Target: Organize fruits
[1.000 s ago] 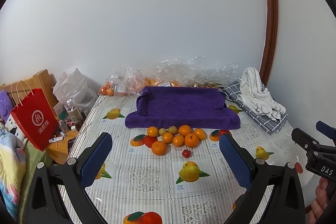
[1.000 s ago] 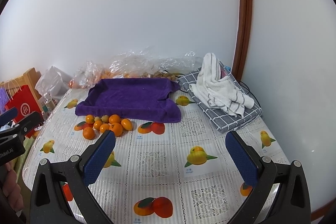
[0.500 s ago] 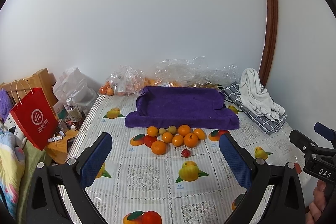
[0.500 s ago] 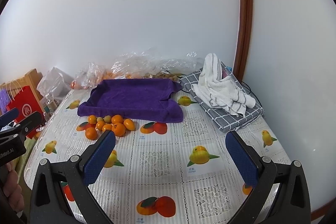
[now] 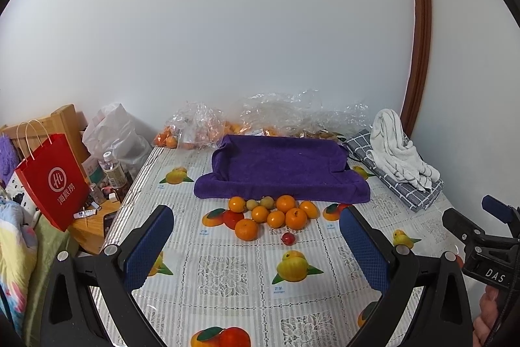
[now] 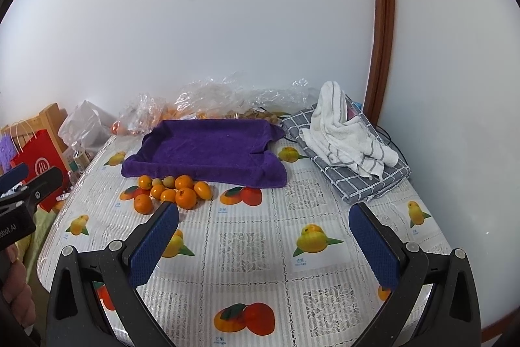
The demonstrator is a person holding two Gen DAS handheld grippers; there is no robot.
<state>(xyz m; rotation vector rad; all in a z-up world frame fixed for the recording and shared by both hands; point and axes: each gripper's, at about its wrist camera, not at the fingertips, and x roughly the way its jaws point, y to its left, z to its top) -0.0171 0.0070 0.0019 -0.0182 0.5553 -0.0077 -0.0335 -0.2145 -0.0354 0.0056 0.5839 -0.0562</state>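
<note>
Both views sit a bit closer to the fruit than a sec ago; nothing on the bench has shifted, so this reads as approach only, no pick started.

Left hand-held gripper (image 5: 256, 244): blue pads spread wide, empty. Right hand-held gripper (image 6: 264, 244): also spread wide, empty.

Cluster of small round orange mandarins (image 5: 271, 213) lies ahead of the left hand-held gripper, between its pads in view, w/ two small greenish-tan round fruits (image 5: 260, 203) at its far edge and one small red round fruit (image 5: 288, 238) alone on the near side. From the right hand-held gripper the same cluster (image 6: 172, 191) is ahead and off to its left.

Purple towel-lined tray (image 5: 282, 166) sits just beyond the fruit, empty; prob the drop spot.

Bench w/ fruit-print plastic cloth (image 5: 224, 275) carries it all. Judgement: task at the start, left side better placed for the first grab.
</note>
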